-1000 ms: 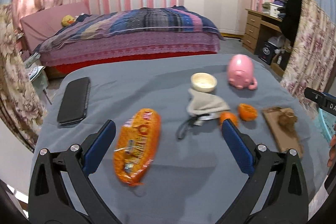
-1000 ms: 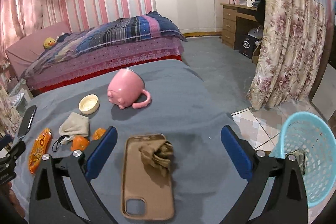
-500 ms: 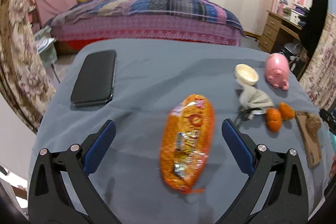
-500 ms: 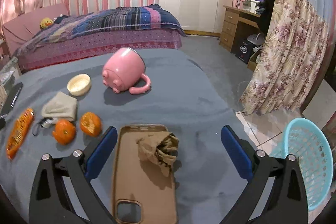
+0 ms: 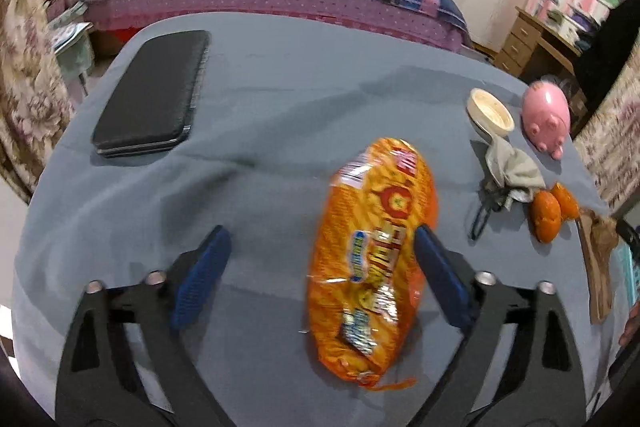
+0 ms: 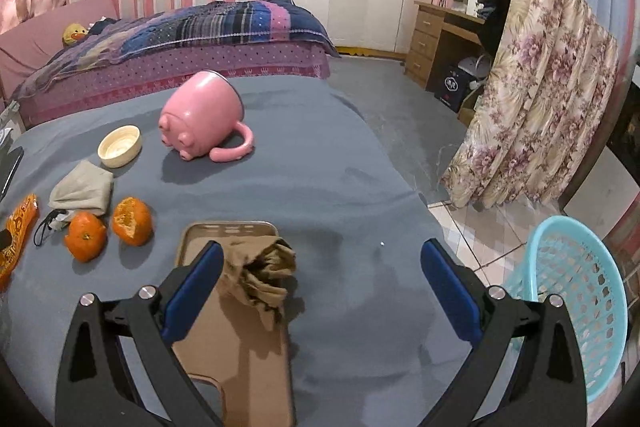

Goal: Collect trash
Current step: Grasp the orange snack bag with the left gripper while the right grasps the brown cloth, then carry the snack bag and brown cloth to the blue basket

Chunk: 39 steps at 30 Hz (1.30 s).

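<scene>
Blurring snack bag (image 5: 372, 251) print, edge behind left tool (image 5: 320, 247).

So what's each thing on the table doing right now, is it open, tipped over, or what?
Left gripper: open, jaws just closing around the snack bag.
Snack bag: lying flat, crinkled.
Right gripper: open, crumpled brown paper between its jaws.
Crumpled brown paper: resting on the phone case.
Phone case: empty, inside facing up.
Pink pig mug: tipped on its side.
Orange peels: torn open.
Blue basket: upright on the floor.
</scene>
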Motion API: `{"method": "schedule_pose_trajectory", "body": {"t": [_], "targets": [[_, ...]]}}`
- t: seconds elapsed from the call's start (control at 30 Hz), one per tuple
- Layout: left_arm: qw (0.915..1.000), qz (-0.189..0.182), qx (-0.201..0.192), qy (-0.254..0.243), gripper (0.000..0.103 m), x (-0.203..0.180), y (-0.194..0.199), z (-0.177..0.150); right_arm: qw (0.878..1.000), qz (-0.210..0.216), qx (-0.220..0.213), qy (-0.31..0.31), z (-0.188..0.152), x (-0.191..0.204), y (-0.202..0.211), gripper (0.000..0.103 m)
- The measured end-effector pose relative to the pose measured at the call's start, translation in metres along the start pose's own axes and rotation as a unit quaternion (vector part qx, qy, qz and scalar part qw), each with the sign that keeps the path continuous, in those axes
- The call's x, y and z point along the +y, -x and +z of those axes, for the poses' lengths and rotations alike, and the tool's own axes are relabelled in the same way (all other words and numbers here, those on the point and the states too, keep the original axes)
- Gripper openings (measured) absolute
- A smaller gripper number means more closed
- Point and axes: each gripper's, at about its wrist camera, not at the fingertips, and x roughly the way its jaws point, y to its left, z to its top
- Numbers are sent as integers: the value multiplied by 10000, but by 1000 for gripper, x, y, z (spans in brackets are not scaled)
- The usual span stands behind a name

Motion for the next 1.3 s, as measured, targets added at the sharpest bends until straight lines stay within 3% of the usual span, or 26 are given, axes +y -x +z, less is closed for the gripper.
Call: {"method": "schedule_pose_trajectory", "body": {"t": [0.07,0.2,0.27,0.33,0.4,0.47,0.6,0.63,0.77,1.3], "targets": [[9997,89,10,-224,74,-10,-2,-1,10000,42,11,-35,0,-2,-2,97],[9981,200,2,-578,44,-27,-2,-4,9998,187,22,-53,-3,1,-3,97],[9978,251,-14,-611,37,-29,-2,-4,9998,206,6,72,-5,8,-5,97],[9980,219,-11,-587,19,-27,0,-4,9996,127,14,251,-7,17,-9,96],[9987,154,-1,-487,14,-23,2,-2,9992,135,89,364,-9,25,-14,94],[9990,109,7,-432,12,-20,2,0,9989,234,170,365,-9,26,-18,77],[9989,189,-62,-430,1,-19,7,3,9980,475,258,329,-9,27,-21,57],[9989,193,-83,-423,1,-19,9,4,9975,537,294,347,-9,29,-22,50],[9987,223,-211,-406,0,-19,20,8,9976,532,242,361,-8,34,-21,45],[9948,333,-853,-453,0,-31,80,18,9962,740,-208,413,3,46,11,45]]}}
